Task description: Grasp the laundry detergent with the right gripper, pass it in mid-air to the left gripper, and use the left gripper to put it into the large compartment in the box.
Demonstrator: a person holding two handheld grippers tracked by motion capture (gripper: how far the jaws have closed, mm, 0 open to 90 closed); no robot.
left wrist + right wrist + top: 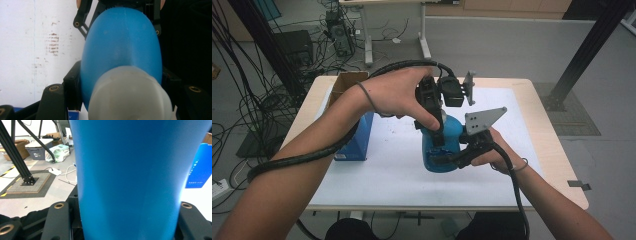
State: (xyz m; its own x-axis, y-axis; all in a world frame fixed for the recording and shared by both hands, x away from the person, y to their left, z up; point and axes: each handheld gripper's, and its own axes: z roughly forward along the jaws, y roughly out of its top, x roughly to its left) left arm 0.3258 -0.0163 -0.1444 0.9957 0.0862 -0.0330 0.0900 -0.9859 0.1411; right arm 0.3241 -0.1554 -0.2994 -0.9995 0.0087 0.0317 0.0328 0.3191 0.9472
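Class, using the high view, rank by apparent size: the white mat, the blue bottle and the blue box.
1. White mat, largest.
2. Blue box and blue bottle: look alike; an arm and the grippers hide parts, so unranked.

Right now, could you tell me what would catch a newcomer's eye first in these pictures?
A bright blue bottle stands at the middle of the white table, clamped from two sides. The left gripper grips its pale cap from above, while the right gripper holds its body low down. A blue box stands to the left.

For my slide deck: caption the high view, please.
Two hand-held tools, left tool and right tool, grip a blue bottle above a white table.
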